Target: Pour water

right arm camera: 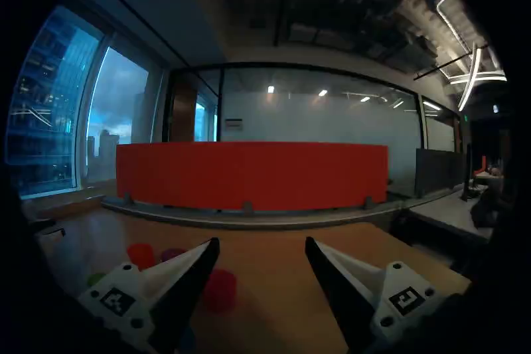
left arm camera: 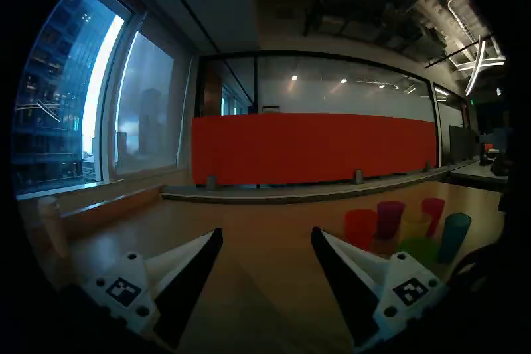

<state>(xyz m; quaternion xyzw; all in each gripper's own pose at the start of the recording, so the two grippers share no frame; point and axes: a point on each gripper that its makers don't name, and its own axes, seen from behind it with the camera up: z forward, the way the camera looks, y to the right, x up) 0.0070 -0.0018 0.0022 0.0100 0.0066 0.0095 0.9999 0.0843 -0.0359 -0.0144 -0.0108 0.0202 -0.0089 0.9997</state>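
Dim room, wooden tabletop [left arm camera: 265,234], red divider [left arm camera: 312,148], glass wall [right arm camera: 318,115] behind, big windows [left arm camera: 143,108] showing blue towers, ceiling lights [left arm camera: 479,65].

Our left gripper [left arm camera: 266,230] and right gripper [right arm camera: 260,240] look alike: white wedge fingers [left arm camera: 372,267] with black inner faces, each carrying a square black-and-white marker [left arm camera: 123,291] and dark screws [left arm camera: 143,311].

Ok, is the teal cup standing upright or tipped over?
Upright: the teal cup stands rim-up on the wooden table, beside the green cup. Contents: cannot tell.
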